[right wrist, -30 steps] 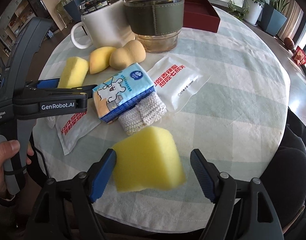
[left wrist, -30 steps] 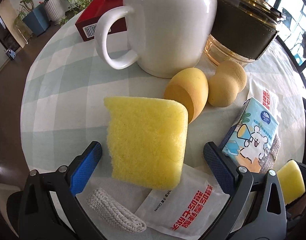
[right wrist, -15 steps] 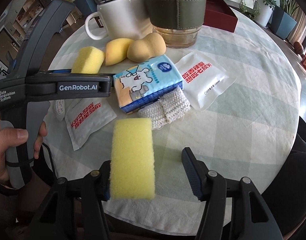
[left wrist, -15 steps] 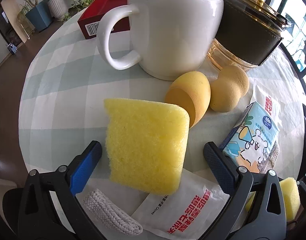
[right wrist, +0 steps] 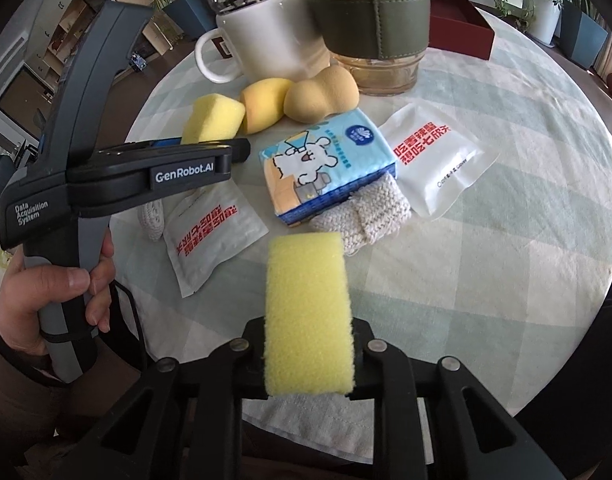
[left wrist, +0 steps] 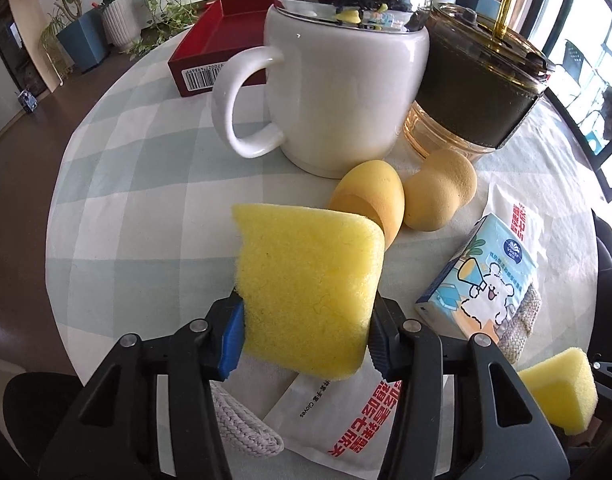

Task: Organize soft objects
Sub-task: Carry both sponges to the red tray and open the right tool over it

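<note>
My left gripper [left wrist: 306,328] is shut on a yellow sponge [left wrist: 310,284] that stands on edge near the table's front left; it also shows in the right wrist view [right wrist: 213,118]. My right gripper [right wrist: 308,354] is shut on a second yellow sponge [right wrist: 308,316], held on edge above the table's near edge; it shows at the left wrist view's lower right [left wrist: 562,388]. Two egg-shaped makeup sponges [left wrist: 438,188] lie by the mug. A knitted cloth [right wrist: 366,210] lies under a blue tissue pack [right wrist: 330,166].
A white mug [left wrist: 338,92] and an amber tumbler with a green sleeve [left wrist: 478,92] stand at the back. A red box [left wrist: 221,44] lies behind them. Two white glove packets [right wrist: 434,164] [right wrist: 209,232] and a rolled white cloth [left wrist: 241,424] lie on the checked tablecloth [right wrist: 506,260].
Both grippers have closed on their sponges. The right sponge turned from flat to on edge and sits squeezed between the fingers. The left gripper moved slightly forward.
</note>
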